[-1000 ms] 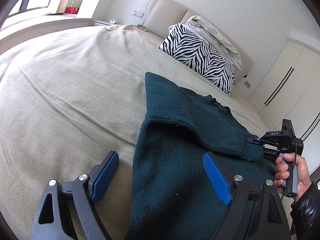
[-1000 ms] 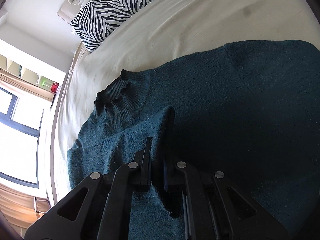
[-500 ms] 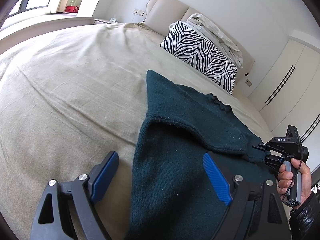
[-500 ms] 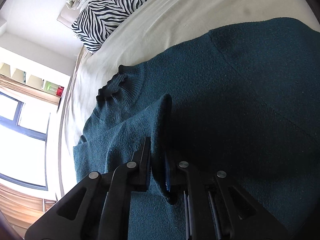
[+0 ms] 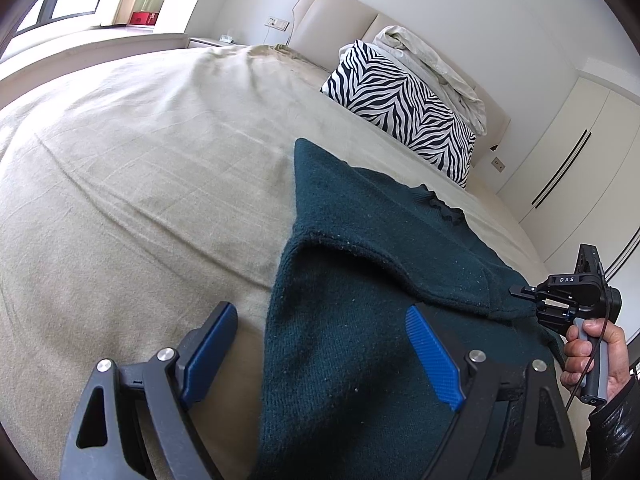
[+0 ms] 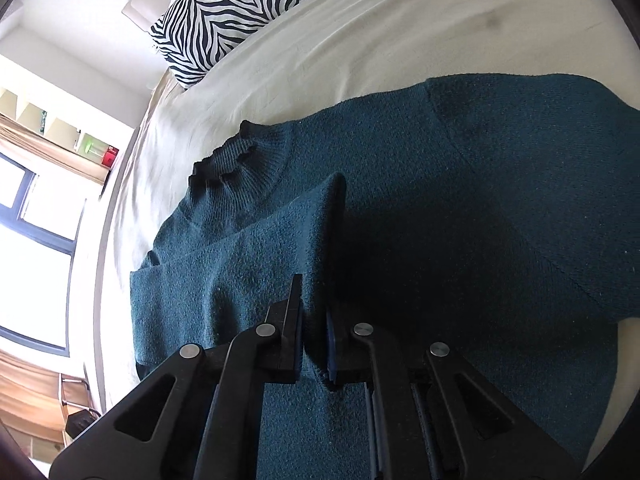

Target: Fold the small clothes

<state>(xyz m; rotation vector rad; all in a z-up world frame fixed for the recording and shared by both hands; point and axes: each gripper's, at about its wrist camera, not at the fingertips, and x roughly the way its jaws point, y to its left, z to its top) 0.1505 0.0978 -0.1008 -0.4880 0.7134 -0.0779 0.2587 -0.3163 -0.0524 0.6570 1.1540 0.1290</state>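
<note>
Folding the sleeve across the body is where you're at, looks like. Your right gripper [image 6: 314,336] is clamped on the edge of the dark green knit sweater's [image 5: 360,340] sleeve [image 6: 256,264], holding it up over the torso, with the sweater spread on the beige bedsheet [image 5: 140,168] below the zebra-print pillow [image 5: 404,108]. Your left gripper [image 5: 324,350] is wide open with nothing in it, hovering over the sweater's side edge. Next I'd lay that sleeve flat across the chest, let go, then grab the hem with both grippers. Watch the knit doesn't bunch under the collar [image 6: 236,160].
</note>
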